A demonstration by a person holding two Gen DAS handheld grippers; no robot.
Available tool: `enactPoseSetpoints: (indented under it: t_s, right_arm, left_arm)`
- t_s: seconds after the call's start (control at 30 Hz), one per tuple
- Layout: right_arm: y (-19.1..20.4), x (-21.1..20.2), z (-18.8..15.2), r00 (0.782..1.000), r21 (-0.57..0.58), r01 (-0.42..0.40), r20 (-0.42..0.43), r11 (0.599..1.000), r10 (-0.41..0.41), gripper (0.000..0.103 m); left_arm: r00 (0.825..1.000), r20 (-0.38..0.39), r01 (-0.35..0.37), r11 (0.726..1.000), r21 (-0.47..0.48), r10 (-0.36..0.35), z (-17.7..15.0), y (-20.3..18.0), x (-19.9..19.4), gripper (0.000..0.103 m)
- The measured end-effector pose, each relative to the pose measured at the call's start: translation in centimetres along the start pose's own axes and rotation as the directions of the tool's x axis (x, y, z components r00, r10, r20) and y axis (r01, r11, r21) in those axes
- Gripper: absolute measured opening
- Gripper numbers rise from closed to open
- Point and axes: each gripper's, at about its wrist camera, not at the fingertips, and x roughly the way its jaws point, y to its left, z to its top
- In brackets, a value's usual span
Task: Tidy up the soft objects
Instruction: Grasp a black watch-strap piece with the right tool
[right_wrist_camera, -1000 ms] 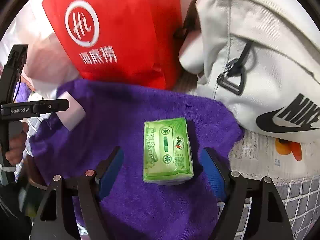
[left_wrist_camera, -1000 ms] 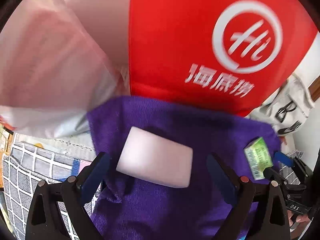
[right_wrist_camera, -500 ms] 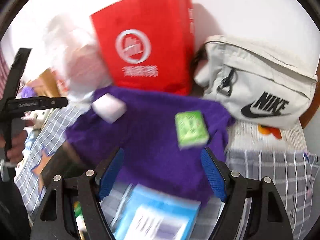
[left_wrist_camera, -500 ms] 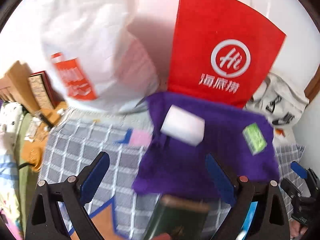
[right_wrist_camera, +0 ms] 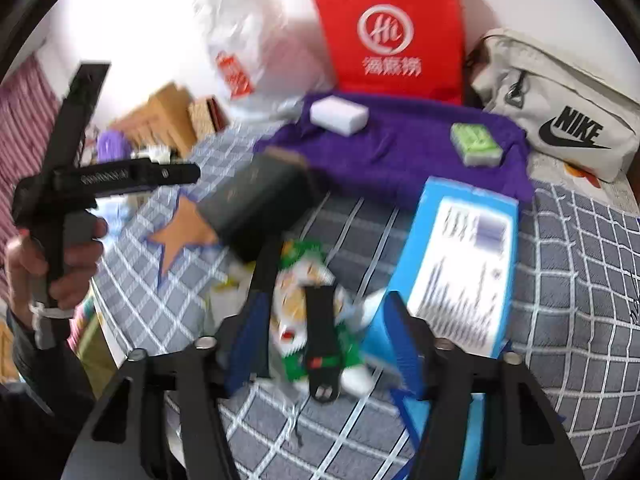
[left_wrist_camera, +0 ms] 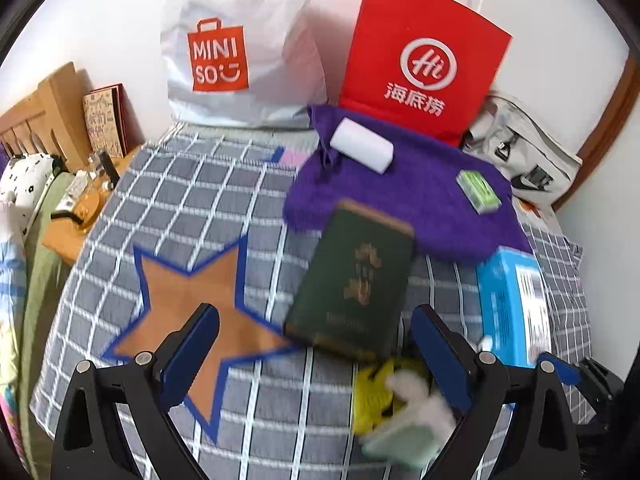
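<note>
A grey checked bed cover with an orange star patch carries everything here; at its far edge, against the white wall, stand a white MINISO plastic bag and a red paper bag with a white round logo, and to the right of the red bag lies a pale Nike pouch; a purple towel is spread flat on the cover just in front of the red bag, its far edge touching the bag's base; a dark green book lies tilted with its top corner over the towel's near edge, and a blue box lies beside it on the right, its far end at the towel's near edge; on the towel rest a white sponge block near the far left corner and a green tissue pack toward the right, well apart from each other; nearer the cameras sits a blurred heap of yellow, white and green packets, too smeared to name; the left gripper hovers over the cover with its blue fingers spread wide and holding nothing; the right gripper hovers above the heap, fingers likewise apart and empty.
</note>
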Motion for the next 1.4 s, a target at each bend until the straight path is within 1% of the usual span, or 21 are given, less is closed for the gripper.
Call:
enactPoseSetpoints:
  t_s: [0.1, 0.2, 0.27, 0.3, 0.33, 0.4, 0.47, 0.53, 0.57, 0.63, 0.67, 0.7, 0.73, 0.8, 0.97, 1.0, 1.1, 1.17, 1.27, 1.37, 1.4]
  right_arm:
    - [0.9, 1.0, -0.6, 0.999, -0.031, 0.032, -0.025, 0.999, -0.033, 0.05]
    - [1.5, 1.9, -0.5, 0.998, -0.053, 0.039, -0.045, 0.998, -0.041, 0.048]
    - [1.7, 2.7, -0.2, 0.997, -0.045, 0.043, -0.059, 0.998, -0.046, 0.048]
    - [1.8, 3.3, 0.0, 0.996, -0.044, 0.052, -0.072, 0.998, -0.055, 0.046]
    - [1.9, 3.7, 0.2, 0.995, -0.049, 0.058, -0.08, 0.997, -0.062, 0.041]
    - [1.8, 4.8, 0.5, 0.991, -0.036, 0.09, -0.098, 0.995, -0.093, 0.036]
    - [1.5, 5.3, 0.7, 0.989, -0.008, 0.087, -0.116, 0.996, -0.088, 0.036]
    - [0.9, 5.7, 0.7, 0.991, 0.032, 0.068, -0.12, 0.997, -0.063, 0.036]
    - [0.9, 5.9, 0.7, 0.991, 0.034, 0.058, -0.122, 0.998, -0.054, 0.034]
    - [1.0, 5.8, 0.7, 0.994, 0.024, 0.031, -0.108, 0.999, -0.028, 0.022]
    - [1.1, 5.5, 0.6, 0.994, 0.023, 0.032, -0.103, 0.999, -0.029, 0.021]
    - [1.2, 5.2, 0.6, 0.995, 0.023, 0.032, -0.095, 0.999, -0.029, 0.008]
    - [1.2, 4.9, 0.6, 0.996, 0.027, 0.019, -0.088, 0.999, -0.017, 0.005]
    - [1.0, 4.3, 0.7, 0.997, 0.041, 0.0, -0.072, 0.999, 0.003, 0.005]
    - [0.8, 3.8, 0.0, 0.996, 0.042, 0.037, -0.08, 0.998, -0.033, 0.007]
    - [0.6, 3.8, -0.1, 0.996, 0.048, 0.038, -0.077, 0.998, -0.035, 0.01]
    - [0.3, 4.0, -0.4, 0.996, 0.055, 0.042, -0.079, 0.998, -0.038, 0.031]
    - [0.4, 4.4, -0.3, 0.996, 0.052, 0.027, -0.086, 0.998, -0.022, 0.031]
    - [0.6, 5.5, -0.3, 0.994, 0.045, 0.011, -0.109, 0.999, -0.006, 0.036]
    - [0.4, 5.8, -0.4, 0.994, 0.062, -0.021, -0.105, 0.998, 0.028, 0.034]
    - [0.4, 5.9, -0.5, 0.994, 0.064, -0.037, -0.102, 0.997, 0.044, 0.025]
  left_arm:
    - [1.0, 0.009, 0.003, 1.0, 0.01, -0.003, -1.8, 0.3, -0.4, 0.097]
    - [0.999, 0.008, 0.033, 0.999, -0.004, -0.033, -3.1, 0.9, -0.6, 0.097]
    - [0.999, 0.006, 0.048, 0.999, -0.006, -0.048, -3.5, 1.2, -0.8, 0.097]
    - [0.999, 0.009, 0.051, 0.999, -0.006, -0.051, -3.7, 1.4, -0.9, 0.097]
    - [0.999, 0.015, 0.05, 0.999, -0.005, -0.05, -3.8, 1.5, -1.0, 0.097]
    - [0.998, 0.023, 0.05, 0.999, -0.009, -0.05, -4.0, 1.7, -1.1, 0.097]
    - [0.998, 0.017, 0.057, 0.998, -0.013, -0.057, -4.3, 2.0, -0.9, 0.097]
    - [0.998, 0.013, 0.059, 0.998, -0.013, -0.059, -4.5, 2.3, -0.8, 0.097]
    - [0.998, 0.012, 0.057, 0.998, -0.015, -0.057, -4.5, 2.3, -0.7, 0.097]
    - [0.998, 0.01, 0.059, 0.998, -0.012, -0.059, -4.4, 2.4, -0.5, 0.097]
    - [0.998, 0.009, 0.059, 0.998, -0.01, -0.059, -4.4, 2.5, -0.5, 0.097]
    - [0.998, 0.009, 0.057, 0.998, -0.009, -0.057, -4.4, 2.5, -0.4, 0.097]
    - [0.998, 0.009, 0.057, 0.998, -0.009, -0.057, -4.4, 2.4, -0.4, 0.097]
    - [0.998, 0.005, 0.061, 0.998, -0.005, -0.061, -4.5, 2.3, -0.3, 0.097]
    - [0.998, -0.004, 0.06, 0.998, 0.007, -0.06, -4.9, 1.9, -0.3, 0.097]
    - [0.998, -0.005, 0.06, 0.998, 0.008, -0.06, -5.1, 1.9, -0.3, 0.097]
    - [0.998, -0.009, 0.061, 0.998, 0.009, -0.061, -5.4, 1.7, -0.4, 0.097]
    - [0.998, -0.012, 0.06, 0.998, 0.012, -0.06, -5.6, 1.5, -0.3, 0.097]
    - [0.998, -0.017, 0.06, 0.998, 0.022, -0.06, -5.7, 1.3, -0.3, 0.097]
    - [0.998, -0.016, 0.056, 0.998, 0.029, -0.056, -5.8, 1.3, -0.3, 0.097]
    - [0.998, -0.018, 0.055, 0.998, 0.027, -0.055, -5.8, 1.4, -0.2, 0.097]
